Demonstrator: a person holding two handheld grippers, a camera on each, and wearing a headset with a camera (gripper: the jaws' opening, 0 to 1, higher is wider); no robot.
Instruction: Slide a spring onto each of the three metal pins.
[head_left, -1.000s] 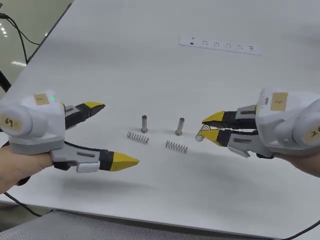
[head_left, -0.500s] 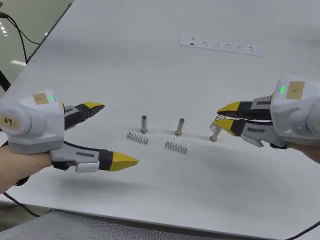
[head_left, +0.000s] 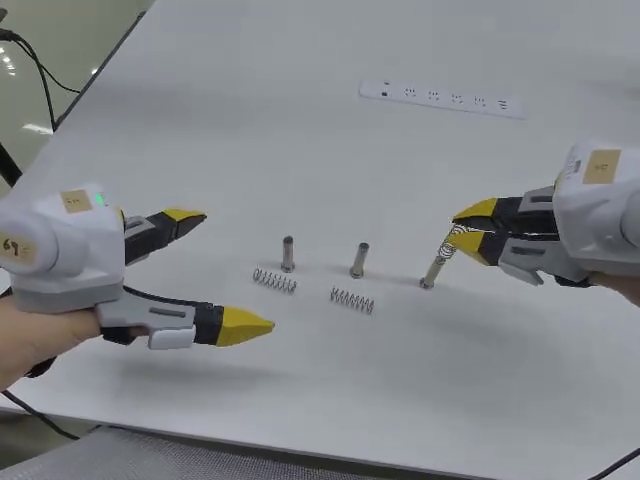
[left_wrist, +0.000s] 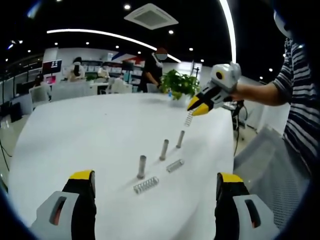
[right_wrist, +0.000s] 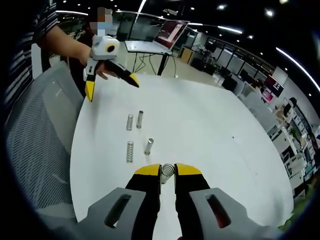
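Three short metal pins stand in a row on the white table: left pin (head_left: 288, 252), middle pin (head_left: 359, 258), right pin (head_left: 432, 270), which leans. My right gripper (head_left: 471, 229) is shut on a spring (head_left: 452, 240) whose lower end meets the right pin's top; whether it is over the pin I cannot tell. The held spring (right_wrist: 168, 171) sits between the jaws in the right gripper view. Two loose springs (head_left: 274, 281) (head_left: 351, 300) lie in front of the other pins. My left gripper (head_left: 215, 268) hovers open, left of the row, holding nothing.
A white power strip (head_left: 440, 97) lies far back on the table (head_left: 300, 130). A black cable (head_left: 40, 70) hangs off the left edge. The table's front edge runs close below the grippers. People and desks stand in the background of both gripper views.
My right gripper has carried the spring rightwards and slightly up, from beside the middle pin to the top of the right pin, which it had hidden. The left gripper has barely moved.
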